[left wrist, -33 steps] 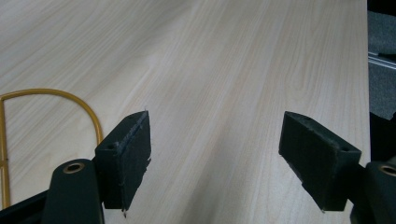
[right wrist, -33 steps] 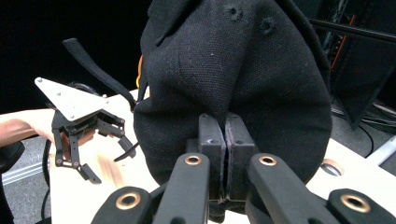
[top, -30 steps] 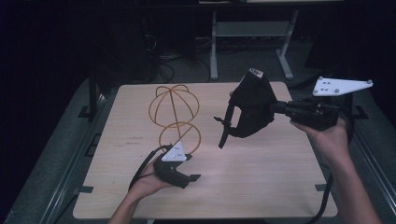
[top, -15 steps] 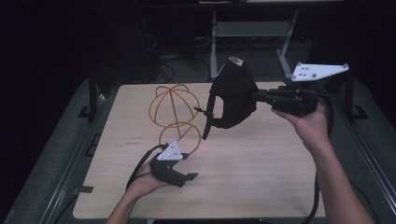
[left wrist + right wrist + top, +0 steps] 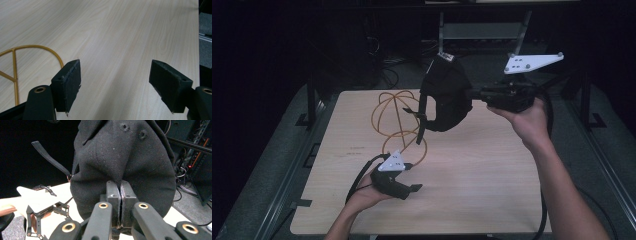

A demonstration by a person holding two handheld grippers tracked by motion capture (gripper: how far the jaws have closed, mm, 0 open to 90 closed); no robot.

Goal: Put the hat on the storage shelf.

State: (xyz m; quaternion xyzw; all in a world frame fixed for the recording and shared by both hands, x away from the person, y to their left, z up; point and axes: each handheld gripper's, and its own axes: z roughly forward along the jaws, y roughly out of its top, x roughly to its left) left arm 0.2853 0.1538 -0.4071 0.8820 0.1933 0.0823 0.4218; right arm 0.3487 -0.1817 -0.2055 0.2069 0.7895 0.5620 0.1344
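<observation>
- The right claw (image 5: 476, 95) is pinching a fold of the black cap (image 5: 444, 95), holding it in the air just beside the gold wire stand (image 5: 399, 122), on its far right.
- Judging by this, the cap is picked up but not yet set on the stand; placing it there looks like what remains.
- The left claw (image 5: 116, 85) is spread and holds nothing, low over the surface (image 5: 492, 185) near the stand's ring base.
- The cap is coarse woven cloth with eyelets and a dangling strap; the stand is thin looped wire.
</observation>
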